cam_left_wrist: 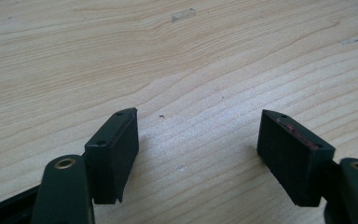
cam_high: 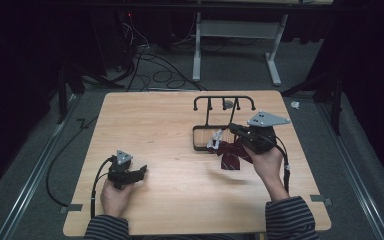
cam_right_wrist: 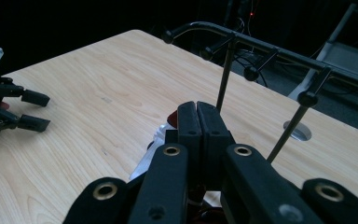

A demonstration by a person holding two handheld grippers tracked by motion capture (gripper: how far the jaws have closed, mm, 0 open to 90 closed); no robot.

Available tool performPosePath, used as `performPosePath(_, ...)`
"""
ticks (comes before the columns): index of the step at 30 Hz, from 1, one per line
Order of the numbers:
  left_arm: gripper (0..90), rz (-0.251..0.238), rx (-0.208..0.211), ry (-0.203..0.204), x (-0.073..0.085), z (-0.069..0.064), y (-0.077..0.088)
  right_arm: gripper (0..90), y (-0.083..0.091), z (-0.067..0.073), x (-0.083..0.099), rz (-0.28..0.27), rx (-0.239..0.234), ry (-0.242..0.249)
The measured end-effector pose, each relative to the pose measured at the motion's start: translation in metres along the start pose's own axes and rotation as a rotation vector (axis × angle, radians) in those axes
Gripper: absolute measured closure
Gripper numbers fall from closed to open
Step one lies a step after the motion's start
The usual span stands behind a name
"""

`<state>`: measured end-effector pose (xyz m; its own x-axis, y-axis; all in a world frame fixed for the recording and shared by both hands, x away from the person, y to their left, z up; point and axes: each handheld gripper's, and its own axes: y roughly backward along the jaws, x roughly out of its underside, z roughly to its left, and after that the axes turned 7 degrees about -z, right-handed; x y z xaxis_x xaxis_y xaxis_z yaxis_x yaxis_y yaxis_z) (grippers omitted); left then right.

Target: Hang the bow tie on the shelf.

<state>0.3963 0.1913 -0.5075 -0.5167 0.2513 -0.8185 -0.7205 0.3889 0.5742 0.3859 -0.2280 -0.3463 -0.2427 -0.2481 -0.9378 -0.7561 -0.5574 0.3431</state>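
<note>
My right gripper hovers just in front of a black hook rack, its jaws pressed together in the right gripper view. A dark red striped tie hangs from it down to the table, with a pale end near the rack's base tray. A strip of red and white cloth peeks out under the jaws. My left gripper rests low on the front left of the table. It is open over bare wood. It also appears far off in the right gripper view.
The rack's hooks rise right behind the right jaws. A round cable port sits in the wooden table behind the rack. Cables and a white desk frame lie on the floor beyond. Tape marks flag the front corners.
</note>
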Motion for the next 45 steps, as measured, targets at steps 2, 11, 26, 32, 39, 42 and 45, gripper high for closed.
performPosePath(2,29.8,0.0,-0.001,0.0,0.0,0.0,0.0,90.0,0.0,-0.001,-0.001,-0.004,0.0,0.001)
performPosePath(11,29.8,0.0,-0.001,0.0,0.0,0.0,0.0,90.0,-0.002,-0.006,-0.011,0.003,0.005,0.001)
performPosePath(26,29.8,0.0,-0.001,0.0,0.0,0.0,0.0,90.0,-0.013,-0.016,-0.02,-0.008,0.033,-0.016)
performPosePath(32,29.8,0.0,-0.001,-0.001,0.0,0.0,0.0,90.0,-0.018,-0.02,-0.025,-0.008,0.042,-0.02)
performPosePath(39,29.8,0.0,0.0,0.0,0.0,0.0,0.0,90.0,-0.027,-0.022,-0.03,0.001,0.048,-0.02)
performPosePath(42,29.8,0.0,0.0,0.0,0.0,0.0,0.0,90.0,-0.031,-0.023,-0.031,0.0,0.046,-0.025)
performPosePath(45,29.8,0.001,0.001,-0.001,0.0,0.0,0.0,90.0,-0.034,-0.023,-0.031,0.0,0.047,-0.025)
